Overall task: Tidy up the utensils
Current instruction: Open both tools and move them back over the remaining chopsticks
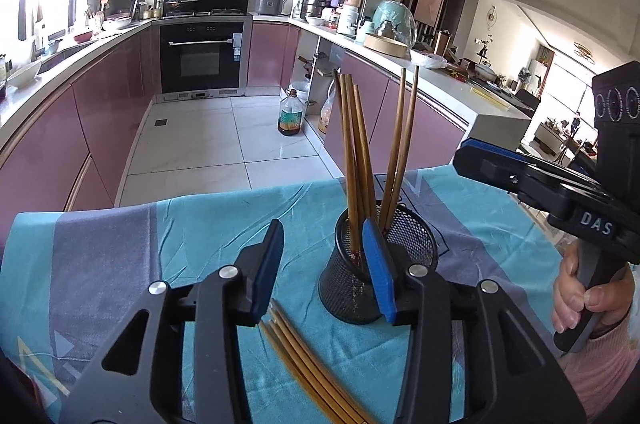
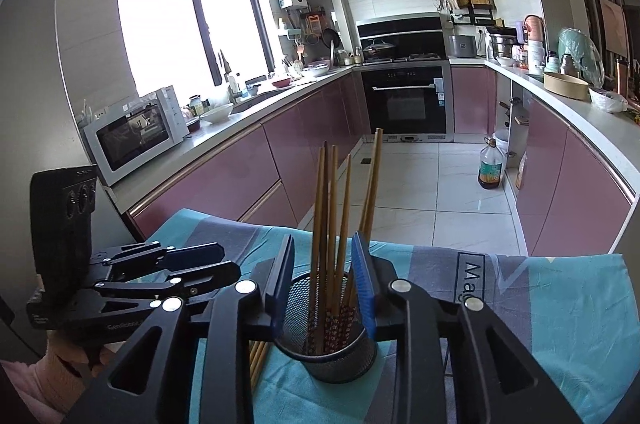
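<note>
A black mesh cup point(image 1: 352, 288) stands on the blue-and-grey cloth point(image 1: 160, 244) with several brown chopsticks point(image 1: 356, 152) upright in it. More loose chopsticks point(image 1: 304, 364) lie flat on the cloth in front of the cup, under my left gripper point(image 1: 326, 268). That gripper is open; its right pad point(image 1: 380, 272) sits before the cup's left side and nothing is pressed between the pads. In the right wrist view my right gripper point(image 2: 323, 288) is open just above the cup point(image 2: 328, 356). Its blue pads stand either side of the upright chopsticks point(image 2: 332, 208) with gaps.
The cloth-covered table ends at a far edge point(image 2: 400, 244) above a tiled kitchen floor. An oil bottle point(image 1: 290, 114) stands on the floor by the right-hand cabinets. A microwave point(image 2: 136, 132) sits on the left counter. A person's hand point(image 1: 580, 296) holds the right tool.
</note>
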{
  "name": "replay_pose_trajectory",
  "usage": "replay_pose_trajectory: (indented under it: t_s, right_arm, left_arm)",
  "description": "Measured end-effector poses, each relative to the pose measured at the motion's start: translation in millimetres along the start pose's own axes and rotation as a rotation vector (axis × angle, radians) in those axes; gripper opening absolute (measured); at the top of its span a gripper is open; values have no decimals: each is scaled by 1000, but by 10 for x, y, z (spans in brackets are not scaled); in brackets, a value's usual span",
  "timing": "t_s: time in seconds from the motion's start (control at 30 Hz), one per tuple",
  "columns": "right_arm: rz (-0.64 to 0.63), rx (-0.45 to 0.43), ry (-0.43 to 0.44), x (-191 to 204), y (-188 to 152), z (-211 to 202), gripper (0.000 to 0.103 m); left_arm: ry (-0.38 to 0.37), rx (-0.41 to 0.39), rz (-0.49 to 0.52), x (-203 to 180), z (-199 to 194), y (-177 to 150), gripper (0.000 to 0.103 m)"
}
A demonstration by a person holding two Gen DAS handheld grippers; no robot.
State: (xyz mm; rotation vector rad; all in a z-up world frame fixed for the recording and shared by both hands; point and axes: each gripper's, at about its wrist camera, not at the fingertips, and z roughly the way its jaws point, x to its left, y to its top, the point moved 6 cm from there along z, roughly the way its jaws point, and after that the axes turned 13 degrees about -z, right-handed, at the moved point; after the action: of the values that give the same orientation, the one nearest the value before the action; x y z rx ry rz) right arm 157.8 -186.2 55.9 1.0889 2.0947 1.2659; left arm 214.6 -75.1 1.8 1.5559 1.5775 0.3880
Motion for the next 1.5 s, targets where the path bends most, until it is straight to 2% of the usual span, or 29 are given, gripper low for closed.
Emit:
replay_pose_trajectory:
  t_s: [0.1,0.17,0.3,0.67,0.83,1.03,1.5]
  right_arm:
    - [-28,-11,35,155,-50,-110,30]
    - [-48,-8,64,282,-122,-152,36]
    - [-63,45,116,512,-354,-79,38]
    - [-4,245,202,857,-1064,380,38]
    - [7,298,211,924,-1212,493,38]
    - [9,324,198,973,-1314,577,38]
    - [32,334,187,973,-1448,614,38]
  left_arm:
    - [22,-16,-3,86,-83,-59,47]
    - [40,-22,-3,148,-134,-112,48]
    - [73,-8,-1,263,-212,-320,49]
    - [105,148,-64,620,13,-996,49]
    - [120,184,-67,679,87,-1216,49]
    - [124,204,-51,631,147,-1319,51]
    - [148,228,-19,564,219,-1467,54]
